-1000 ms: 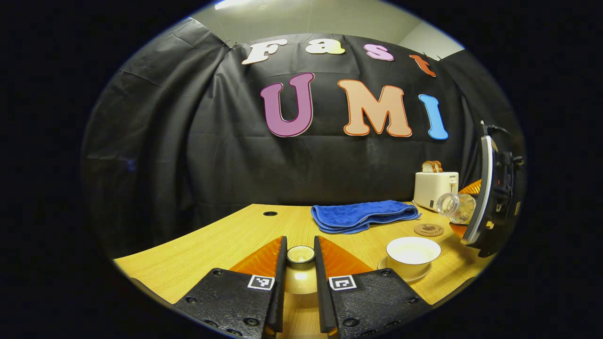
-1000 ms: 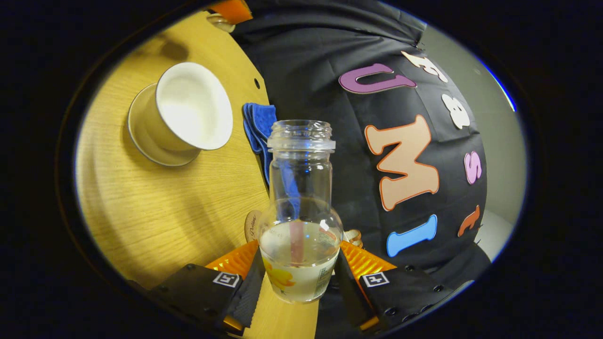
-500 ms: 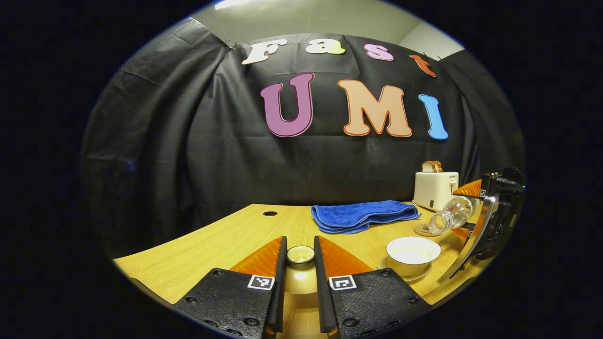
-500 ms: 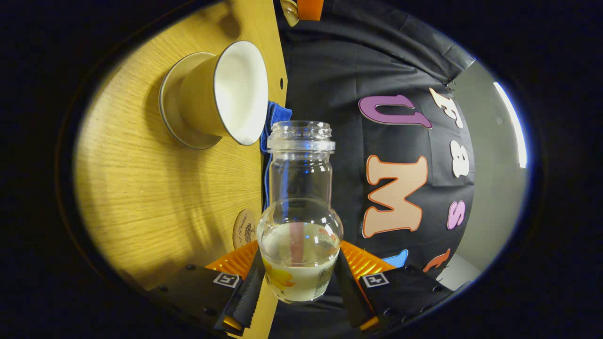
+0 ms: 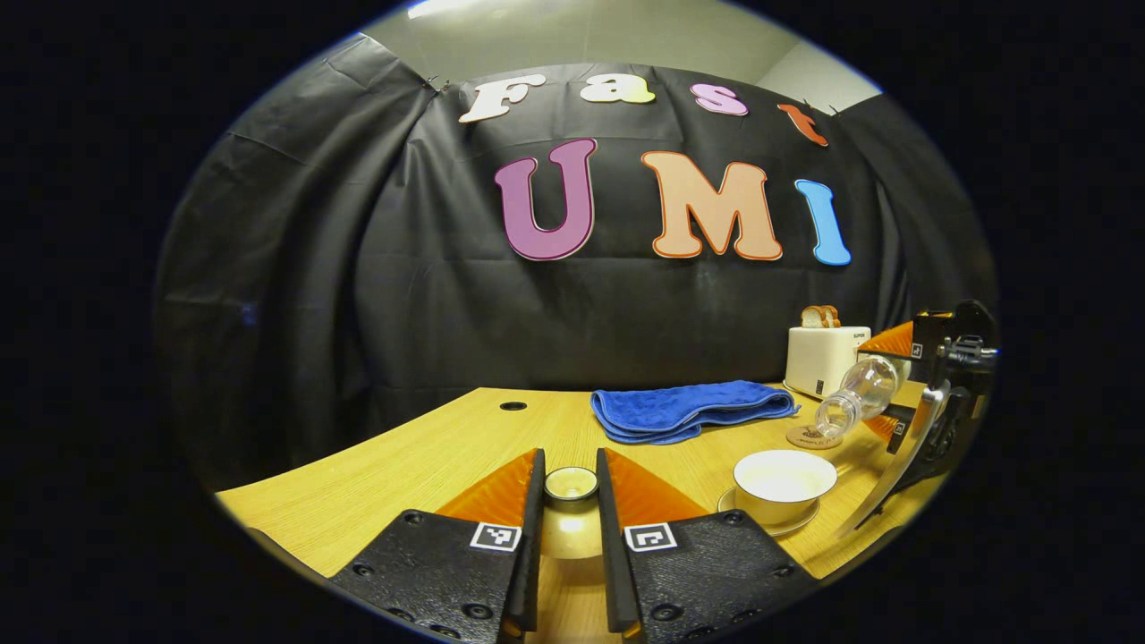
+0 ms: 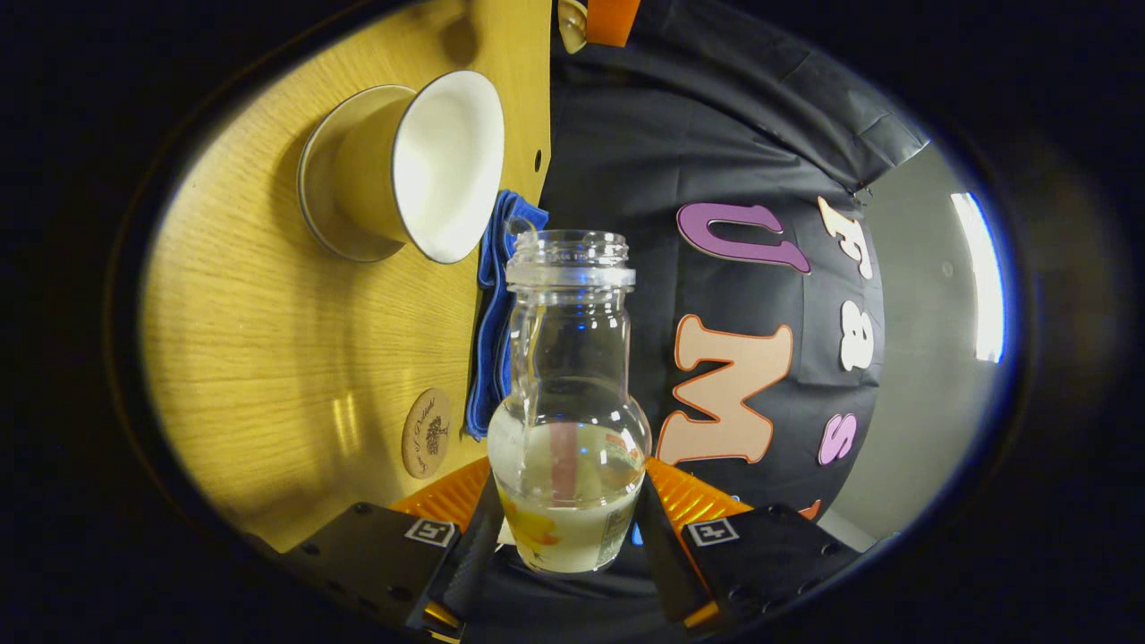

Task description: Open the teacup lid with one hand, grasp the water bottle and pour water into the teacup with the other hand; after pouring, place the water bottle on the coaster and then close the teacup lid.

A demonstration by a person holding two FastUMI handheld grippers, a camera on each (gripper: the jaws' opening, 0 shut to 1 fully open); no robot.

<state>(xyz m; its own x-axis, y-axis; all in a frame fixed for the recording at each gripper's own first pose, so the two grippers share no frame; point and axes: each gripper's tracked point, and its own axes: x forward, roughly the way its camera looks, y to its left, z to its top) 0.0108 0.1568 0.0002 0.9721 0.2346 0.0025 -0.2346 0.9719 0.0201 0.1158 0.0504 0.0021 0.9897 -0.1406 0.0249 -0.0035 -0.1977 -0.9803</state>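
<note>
My left gripper (image 5: 570,461) is shut on the knob of the small round teacup lid (image 5: 571,512) and holds it just above the table. The open white teacup (image 5: 784,477) (image 6: 420,165) stands on its saucer to the right. Beyond the cup, my right gripper (image 5: 887,385) (image 6: 568,487) is shut on the clear water bottle (image 5: 854,394) (image 6: 569,394). The bottle is tilted, with its open mouth pointing down and left over the round coaster (image 5: 809,437) (image 6: 427,432), short of the cup. A little water lies at the bottle's base, and no stream is visible.
A folded blue towel (image 5: 689,409) (image 6: 490,340) lies behind the cup. A white toaster (image 5: 827,358) with bread stands at the back right by the wall. The wooden table (image 5: 402,465) has a cable hole at the back left.
My right gripper has rolled the bottle from nearly level to mouth-down and drawn it slightly back and up. The left gripper and the lid have not moved.
</note>
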